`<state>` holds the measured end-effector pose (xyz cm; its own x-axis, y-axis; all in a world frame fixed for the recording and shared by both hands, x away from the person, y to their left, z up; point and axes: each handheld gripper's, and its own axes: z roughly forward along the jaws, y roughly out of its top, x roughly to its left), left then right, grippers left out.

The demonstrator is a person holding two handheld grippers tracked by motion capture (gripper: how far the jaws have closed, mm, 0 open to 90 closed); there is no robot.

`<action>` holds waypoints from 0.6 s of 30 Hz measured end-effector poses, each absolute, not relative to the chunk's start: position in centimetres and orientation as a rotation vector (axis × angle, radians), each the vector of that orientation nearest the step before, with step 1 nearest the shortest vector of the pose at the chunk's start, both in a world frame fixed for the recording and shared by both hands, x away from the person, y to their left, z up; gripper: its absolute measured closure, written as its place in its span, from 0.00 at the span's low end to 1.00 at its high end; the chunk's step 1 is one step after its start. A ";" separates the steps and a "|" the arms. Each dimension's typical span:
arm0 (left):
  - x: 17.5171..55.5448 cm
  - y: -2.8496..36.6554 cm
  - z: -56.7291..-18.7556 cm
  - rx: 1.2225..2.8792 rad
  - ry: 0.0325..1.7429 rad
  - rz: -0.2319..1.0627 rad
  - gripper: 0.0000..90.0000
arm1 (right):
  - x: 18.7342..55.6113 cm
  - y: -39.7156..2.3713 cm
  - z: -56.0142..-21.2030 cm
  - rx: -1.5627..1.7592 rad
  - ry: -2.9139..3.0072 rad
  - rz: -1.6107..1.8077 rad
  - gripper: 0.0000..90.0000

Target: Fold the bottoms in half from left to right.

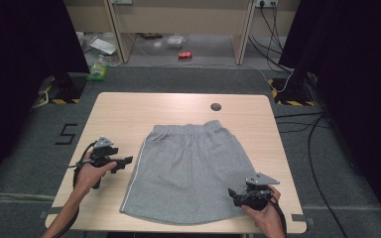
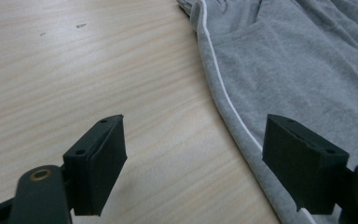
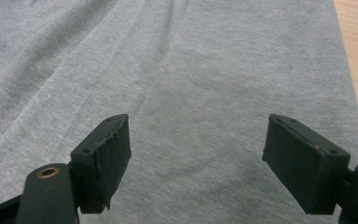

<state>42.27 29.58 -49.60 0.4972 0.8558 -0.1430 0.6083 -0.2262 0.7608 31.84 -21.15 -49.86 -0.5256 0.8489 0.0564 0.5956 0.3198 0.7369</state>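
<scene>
A grey pair of shorts (image 1: 188, 168) with a white side stripe lies flat on the wooden table (image 1: 129, 109), waistband toward the far side. My left gripper (image 1: 127, 161) hovers just left of the shorts' striped edge, jaws wide open and empty. In the left gripper view the shorts (image 2: 298, 70) and their white stripe (image 2: 223, 88) run past the right jaw of my left gripper (image 2: 193, 163). My right gripper (image 1: 234, 196) sits at the shorts' near right corner, pointing left. In the right gripper view my right gripper (image 3: 196, 163) stands open over the grey fabric (image 3: 191, 70).
A round dark cable hole (image 1: 216, 106) sits near the table's far edge. Bare wood lies left of the shorts (image 2: 74, 70). Beyond the table are a red can (image 1: 184, 55), a green bottle (image 1: 98, 69), black stand bases (image 1: 62, 89) and cables (image 1: 317, 148) on the floor.
</scene>
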 end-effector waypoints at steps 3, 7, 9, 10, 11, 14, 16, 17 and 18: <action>43.1 29.4 -49.4 1.930 1.214 0.375 0.23 | 31.9 -21.2 -49.9 1.290 2.250 1.032 0.26; 44.4 29.0 -48.9 1.893 1.228 0.343 0.25 | 31.9 -21.1 -49.9 1.289 2.252 1.034 0.26; 45.2 28.7 -48.7 1.887 1.232 0.333 0.27 | 31.9 -21.0 -49.9 1.286 2.255 1.031 0.26; 45.4 28.5 -48.6 1.886 1.234 0.330 0.27 | 31.9 -21.0 -49.9 1.287 2.257 1.030 0.26; 45.7 28.3 -48.4 1.883 1.234 0.326 0.28 | 31.9 -21.0 -49.9 1.287 2.258 1.031 0.26; 46.4 27.7 -48.1 1.889 1.231 0.325 0.30 | 31.9 -21.0 -50.0 1.290 2.257 1.030 0.26; 46.9 27.3 -48.0 1.897 1.231 0.326 0.32 | 31.9 -21.1 -50.0 1.286 2.261 1.029 0.26; 47.2 27.0 -47.9 1.899 1.233 0.325 0.33 | 32.0 -21.1 -50.0 1.284 2.262 1.027 0.26; 47.4 26.8 -47.9 1.900 1.234 0.323 0.33 | 32.0 -21.1 -50.0 1.283 2.263 1.026 0.26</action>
